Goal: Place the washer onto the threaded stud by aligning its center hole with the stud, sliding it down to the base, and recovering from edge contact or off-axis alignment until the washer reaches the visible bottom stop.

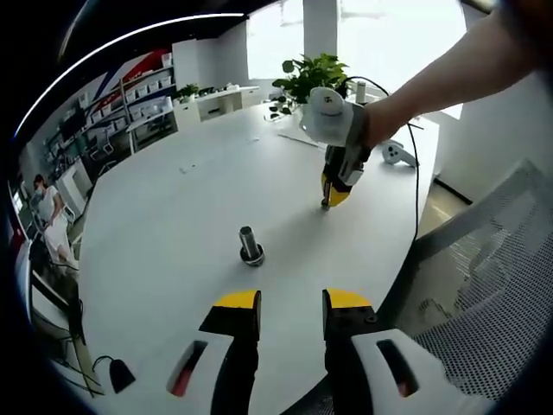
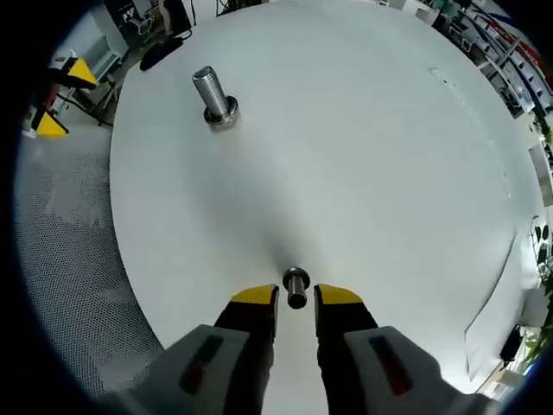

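White round tabletop [image 2: 363,156] carried an upright threaded steel stud [image 2: 213,97]; well apart from it, the right gripper [image 2: 296,296], jaws slightly parted, bracketed a small metal washer [image 2: 295,284]. Squeezing it level seemed wise. Left gripper [image 1: 291,300] hung open.

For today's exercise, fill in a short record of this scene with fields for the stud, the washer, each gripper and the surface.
stud: threaded stud standing upright on its base, nothing on it
washer: small metal ring on the table between the right gripper's fingertips; cannot tell if gripped
right gripper: lowered to the table, away from the stud
left gripper: open, empty, above the table edge
surface: round white table
task stage: washer not yet on stud
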The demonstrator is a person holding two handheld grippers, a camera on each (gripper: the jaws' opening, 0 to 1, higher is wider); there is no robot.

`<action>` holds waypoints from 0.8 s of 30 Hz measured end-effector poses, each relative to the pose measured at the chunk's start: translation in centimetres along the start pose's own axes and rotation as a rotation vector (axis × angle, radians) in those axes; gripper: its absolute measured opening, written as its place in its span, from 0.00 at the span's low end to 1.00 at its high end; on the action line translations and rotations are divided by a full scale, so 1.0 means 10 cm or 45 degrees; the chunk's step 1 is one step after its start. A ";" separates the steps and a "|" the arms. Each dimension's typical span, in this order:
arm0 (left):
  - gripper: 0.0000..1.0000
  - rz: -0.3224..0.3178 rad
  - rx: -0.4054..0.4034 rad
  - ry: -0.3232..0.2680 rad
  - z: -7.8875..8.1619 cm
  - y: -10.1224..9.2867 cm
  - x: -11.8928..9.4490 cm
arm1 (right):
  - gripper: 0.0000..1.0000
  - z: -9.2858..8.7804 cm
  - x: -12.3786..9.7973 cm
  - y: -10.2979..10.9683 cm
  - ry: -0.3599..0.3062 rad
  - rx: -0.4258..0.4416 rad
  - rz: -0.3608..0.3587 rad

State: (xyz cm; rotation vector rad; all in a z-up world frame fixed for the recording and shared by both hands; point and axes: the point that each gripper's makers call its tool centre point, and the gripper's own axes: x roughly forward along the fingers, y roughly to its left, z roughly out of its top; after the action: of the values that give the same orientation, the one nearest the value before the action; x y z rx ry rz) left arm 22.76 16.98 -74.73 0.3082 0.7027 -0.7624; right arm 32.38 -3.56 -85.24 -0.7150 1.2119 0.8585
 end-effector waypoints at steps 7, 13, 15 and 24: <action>0.27 0.005 0.011 0.002 0.00 0.00 0.00 | 0.20 -0.05 -0.18 0.03 -0.049 -0.040 -0.056; 0.27 0.006 0.022 0.003 0.00 0.00 0.00 | 0.21 -0.11 -0.33 0.13 -0.124 -0.016 -0.081; 0.27 0.010 0.024 0.004 0.00 0.00 0.00 | 0.21 -0.13 -0.37 0.19 -0.131 -0.024 -0.084; 0.27 0.018 0.021 -0.005 0.01 0.01 0.01 | 0.21 -0.03 -0.72 0.33 -0.338 0.112 -0.156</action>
State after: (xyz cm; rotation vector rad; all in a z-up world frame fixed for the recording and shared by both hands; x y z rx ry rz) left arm 22.95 16.96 -74.73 0.3262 0.6906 -0.7550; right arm 28.49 -3.39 -78.39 -0.5775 0.9526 0.7669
